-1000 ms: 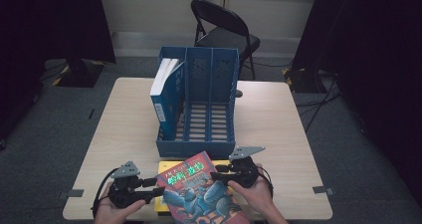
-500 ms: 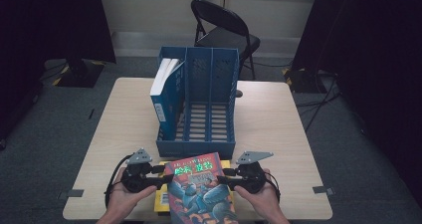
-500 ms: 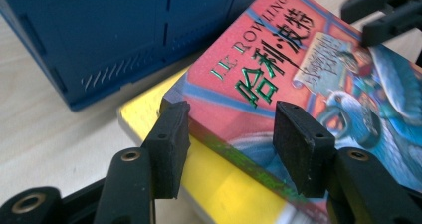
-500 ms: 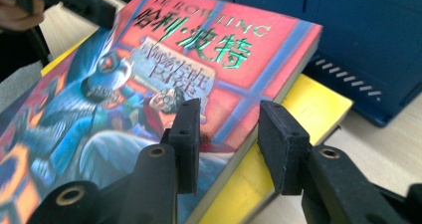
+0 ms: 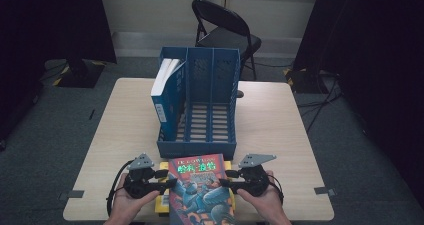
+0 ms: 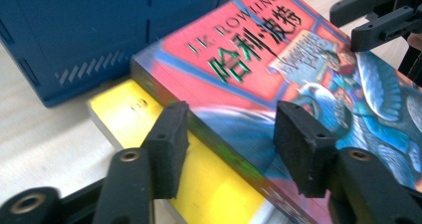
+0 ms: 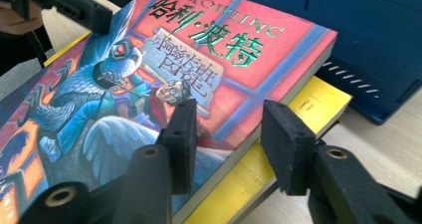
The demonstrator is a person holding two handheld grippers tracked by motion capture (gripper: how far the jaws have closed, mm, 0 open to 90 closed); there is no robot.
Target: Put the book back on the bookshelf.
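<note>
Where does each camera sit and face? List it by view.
High view: above the person's side, facing forward, down at the table; left hand, right hand, left gripper, right gripper.
Left gripper view: rides that gripper, along its jaws, just opening astride the red book's edge.
Right gripper view: same, opposite edge, jaws just opening.
All share that book.

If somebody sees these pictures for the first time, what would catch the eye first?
The colourful red and blue book at the near edge of the table, lying on a yellow book, draws the eye first. The left gripper and right gripper flank its two sides, fingers apart around its edges. Behind it stands a blue file rack, with one blue book in its left compartment.
</note>
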